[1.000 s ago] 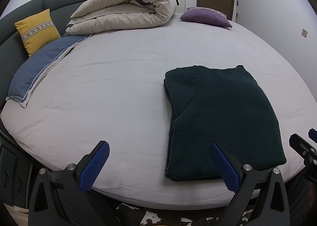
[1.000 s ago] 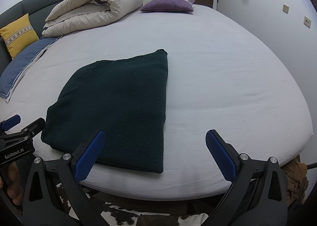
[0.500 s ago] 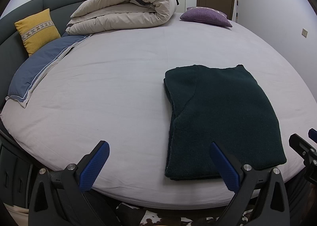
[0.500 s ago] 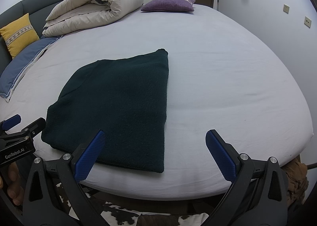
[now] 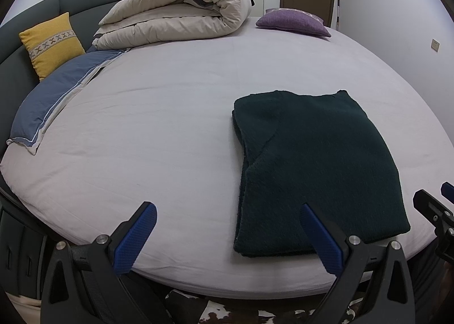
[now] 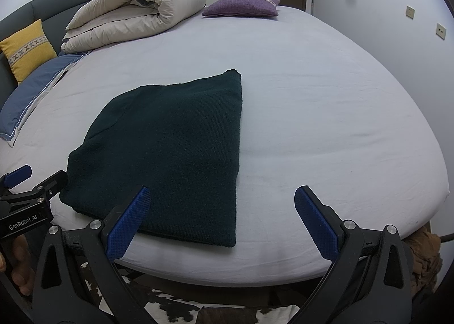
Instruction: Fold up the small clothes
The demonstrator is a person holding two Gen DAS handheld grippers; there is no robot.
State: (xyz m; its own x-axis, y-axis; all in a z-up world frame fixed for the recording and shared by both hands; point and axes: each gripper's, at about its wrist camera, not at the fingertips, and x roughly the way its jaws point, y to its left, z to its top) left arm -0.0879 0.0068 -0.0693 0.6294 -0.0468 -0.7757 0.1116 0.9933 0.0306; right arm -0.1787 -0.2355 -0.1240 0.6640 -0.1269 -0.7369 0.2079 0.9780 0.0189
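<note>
A dark green knitted garment (image 5: 312,165) lies folded into a flat rectangle near the front edge of the bed, also seen as the garment (image 6: 176,148) in the right wrist view. My left gripper (image 5: 227,227) hovers open at the bed's edge, its right finger over the garment's near left corner. My right gripper (image 6: 221,213) is open too, its left finger above the garment's near edge and its right finger over bare sheet. Neither gripper holds anything. Each gripper shows at the edge of the other's view.
The bed has a pale grey sheet (image 5: 159,131). A rolled beige duvet (image 5: 181,11), a purple cushion (image 5: 292,21), a yellow cushion (image 5: 51,43) and a blue pillow (image 5: 56,102) lie at the far and left sides. A cowhide rug (image 6: 181,307) lies on the floor below.
</note>
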